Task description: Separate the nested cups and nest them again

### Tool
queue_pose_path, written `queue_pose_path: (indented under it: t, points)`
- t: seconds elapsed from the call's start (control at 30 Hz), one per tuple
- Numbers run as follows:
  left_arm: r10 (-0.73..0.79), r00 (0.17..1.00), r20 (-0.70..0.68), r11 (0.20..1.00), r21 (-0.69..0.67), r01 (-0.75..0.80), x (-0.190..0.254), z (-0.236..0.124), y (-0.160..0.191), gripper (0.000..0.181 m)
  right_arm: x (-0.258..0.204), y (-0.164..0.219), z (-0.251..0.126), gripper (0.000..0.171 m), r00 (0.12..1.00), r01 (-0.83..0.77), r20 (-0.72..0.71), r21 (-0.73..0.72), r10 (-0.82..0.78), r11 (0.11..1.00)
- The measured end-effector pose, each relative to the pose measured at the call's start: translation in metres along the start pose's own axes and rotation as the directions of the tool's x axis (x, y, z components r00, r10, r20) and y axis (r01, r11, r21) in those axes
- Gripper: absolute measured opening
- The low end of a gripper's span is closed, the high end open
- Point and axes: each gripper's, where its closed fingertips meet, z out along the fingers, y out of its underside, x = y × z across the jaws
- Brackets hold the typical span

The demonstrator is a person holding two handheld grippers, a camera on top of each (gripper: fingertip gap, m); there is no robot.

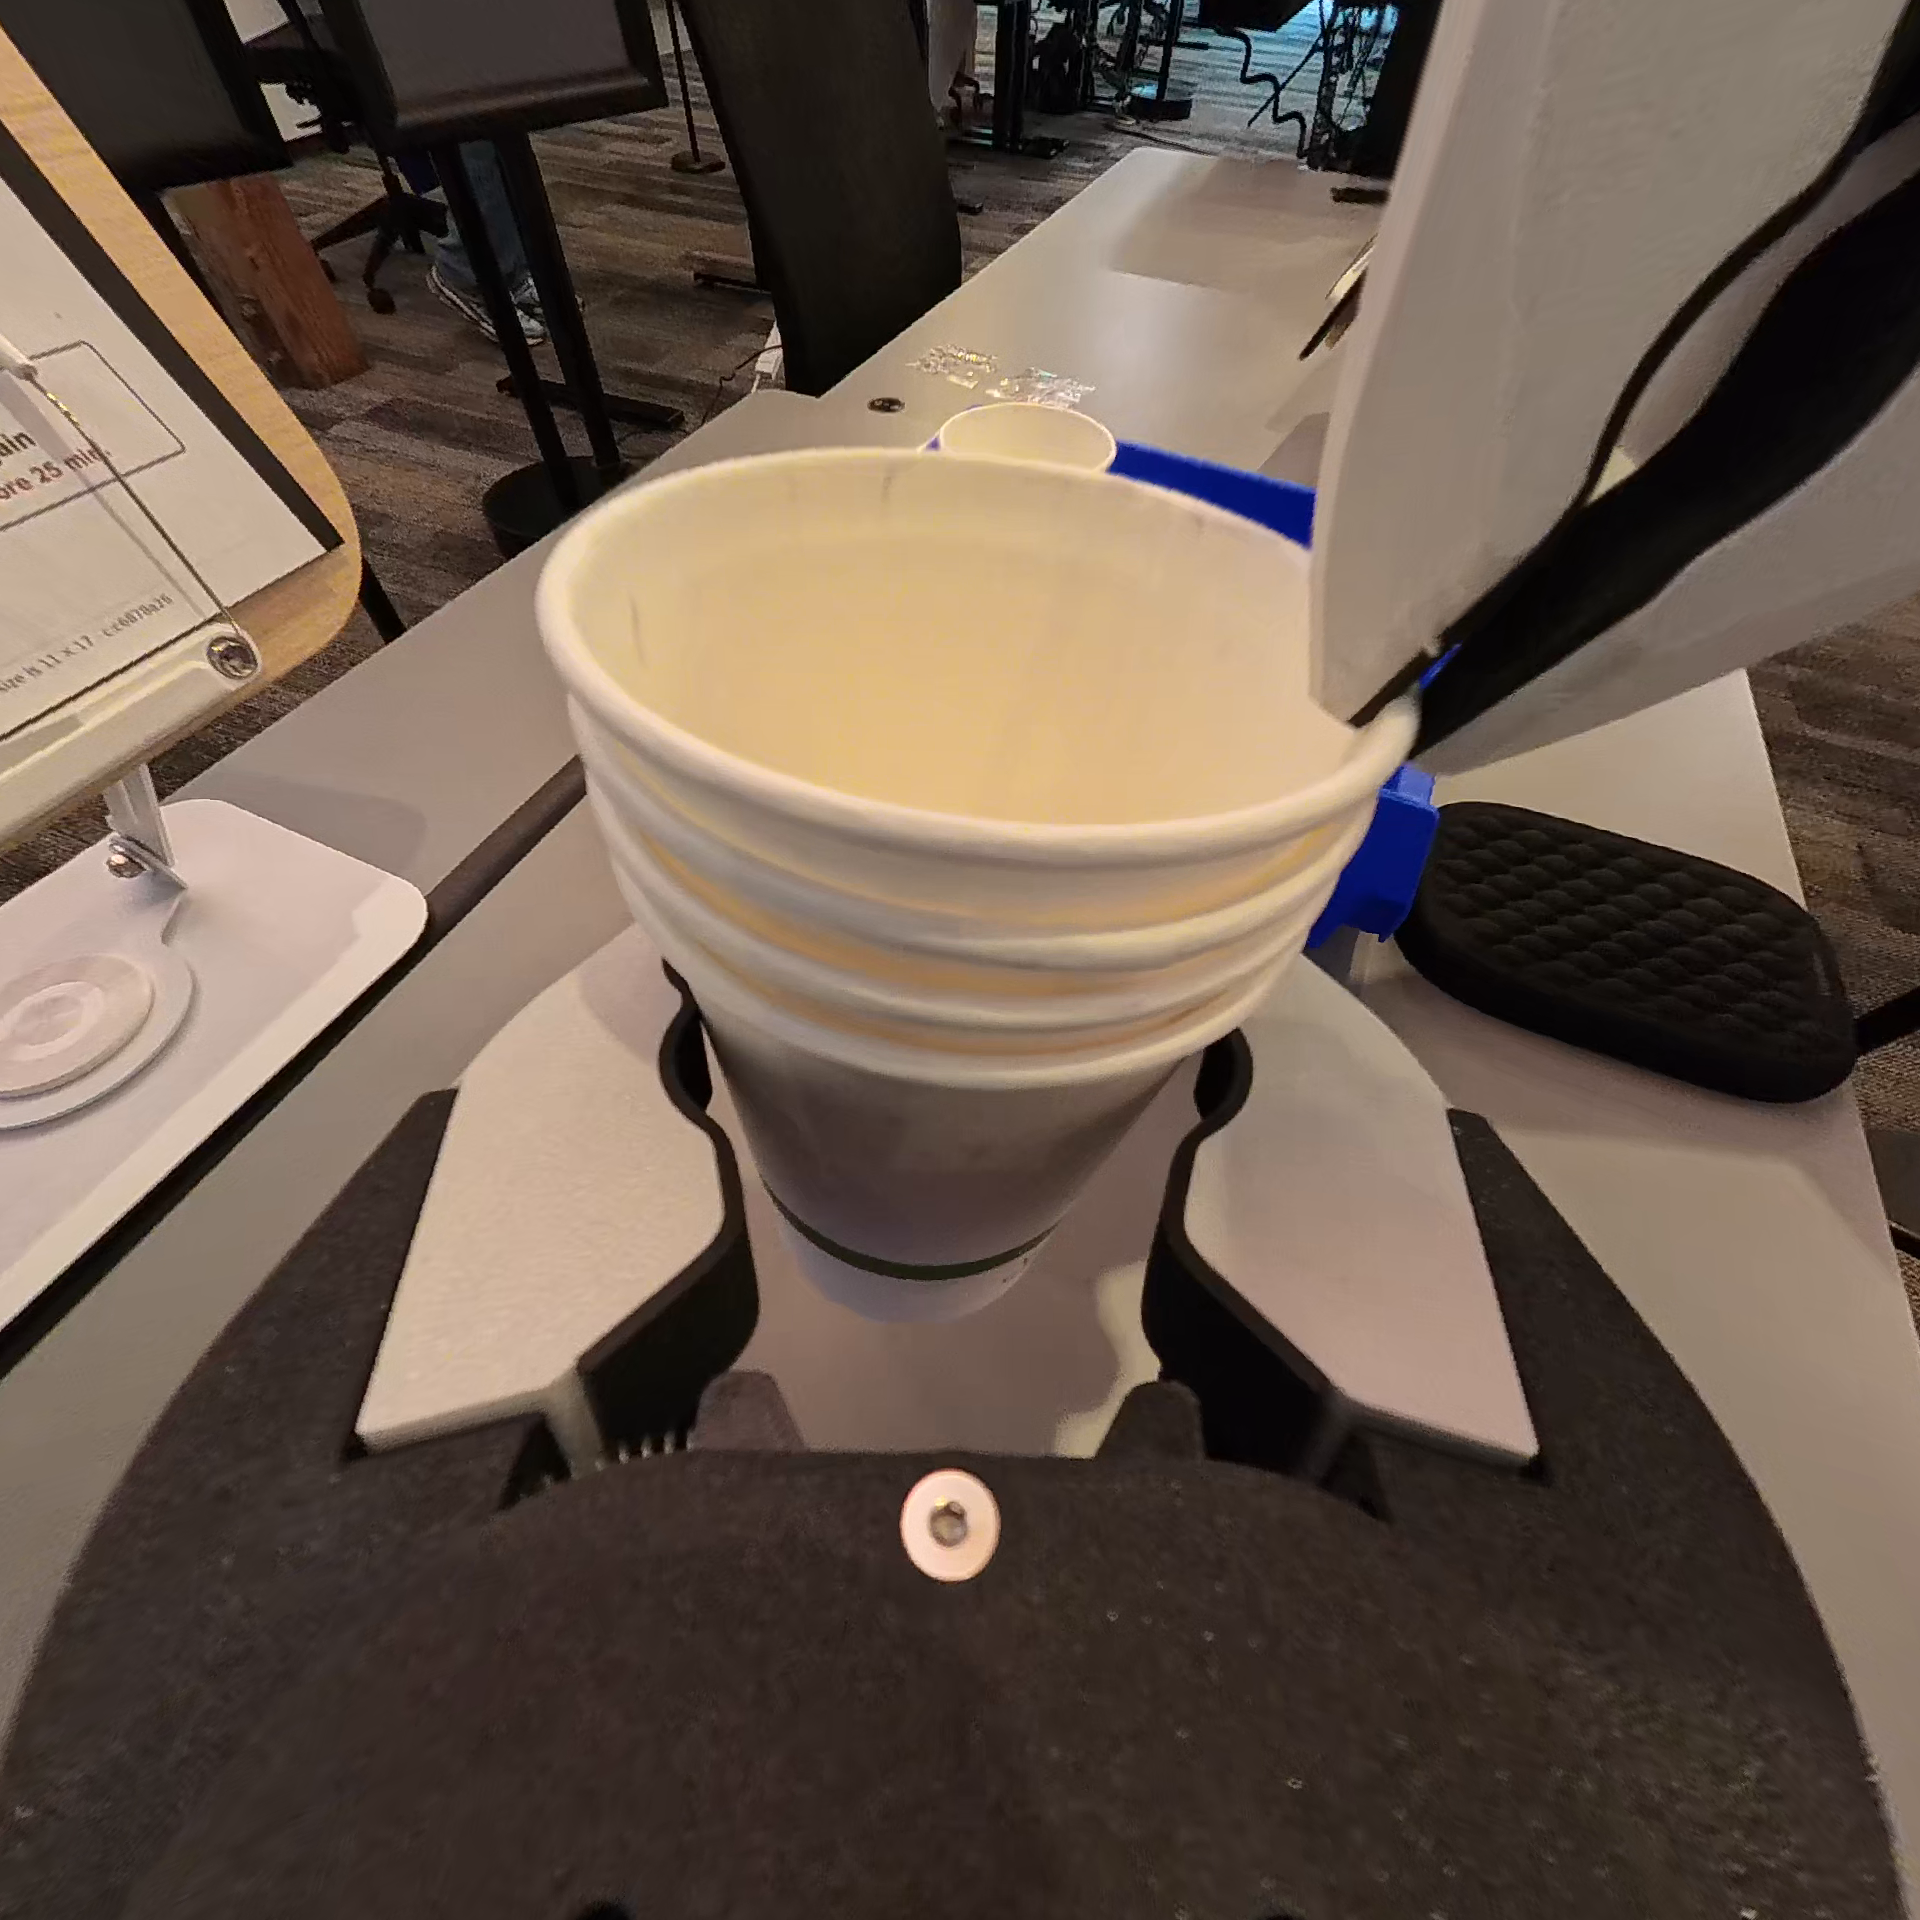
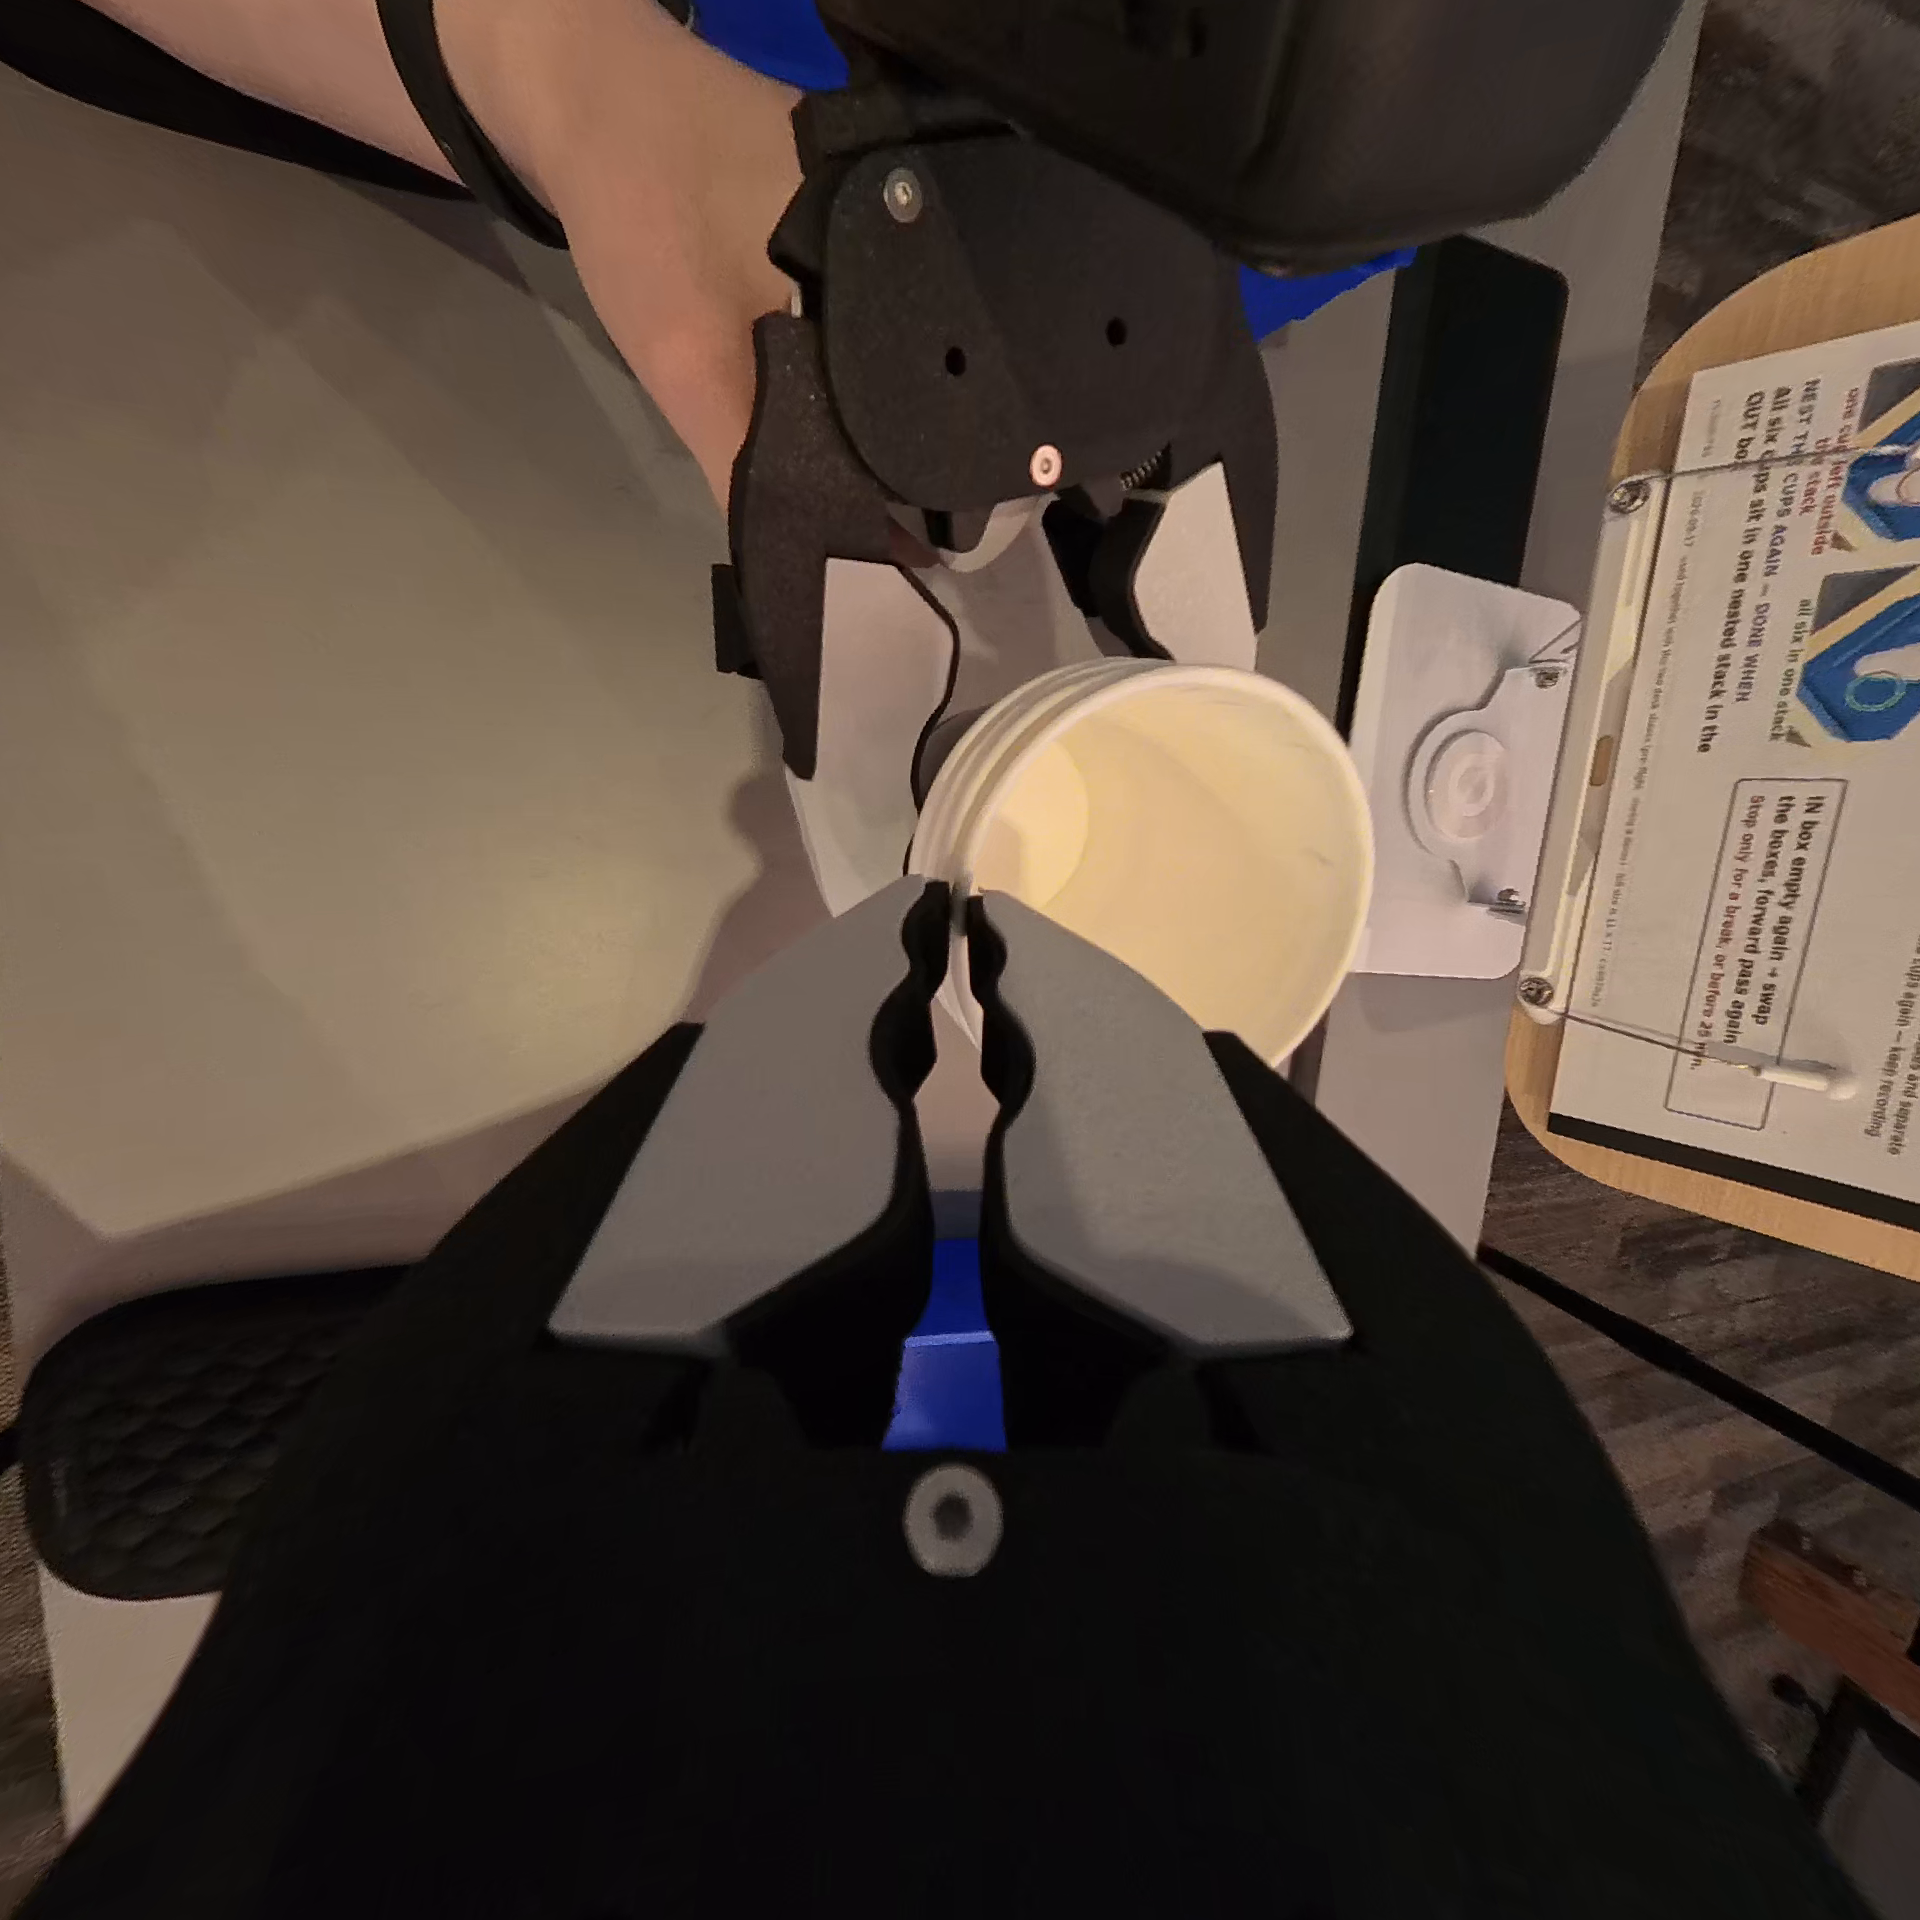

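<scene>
Dim warm indoor light; fisheye edges, slight motion blur.

5 nested cups [image 1: 935, 790], 1 loose cup [image 1: 1023, 436], 2 tools.

Table [image 1: 1621, 1299]: grey, long, narrow, seam on left
Pad [image 1: 1621, 945]: black, quilted, flat near right edge
Stand base [image 1: 260, 966]: white plate, left of seam
Blue box [image 1: 1216, 488]: on table, far side; one cup [image 1: 1023, 436] upright in it
</scene>
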Motion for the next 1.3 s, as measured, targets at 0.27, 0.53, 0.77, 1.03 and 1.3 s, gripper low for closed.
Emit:
queue_pose_path:
  t: [0.27, 0.53, 0.77, 1.03, 1.3]
  points:
    - [-0.005, 1.0, 0.004, 1.0, -0.027, 0.005, -0.003, 0.003, 0.006, 0.093, 0.019, -0.011, -0.036, 0.003, 0.993, -0.008, -0.113, 0.077, 0.017, 0.997]
    - [-0.007, 1.0, 0.004, 0.999, -0.049, 0.007, -0.004, 0.008, 0.013, 0.093, 0.033, 0.005, -0.112, 0.003, 0.955, -0.064, -0.28, 0.14, 0.102, 0.988]
    - [-0.022, 1.0, 0.019, 0.999, -0.039, 0.023, -0.012, 0.003, 0.011, 0.093, 0.027, 0.127, -0.139, 0.003, 0.874, -0.334, -0.376, -0.002, 0.309, 0.943]
    - [-0.016, 1.0, 0.017, 0.999, -0.038, 0.016, -0.011, 0.002, 0.01, 0.093, -0.02, 0.276, -0.066, 0.003, 0.79, -0.574, -0.376, -0.172, 0.485, 0.801]
    - [-0.018, 1.0, 0.017, 0.999, -0.038, 0.018, -0.012, 0.002, 0.01, 0.093, -0.038, 0.323, -0.028, 0.003, 0.788, -0.589, -0.389, -0.249, 0.478, 0.769]
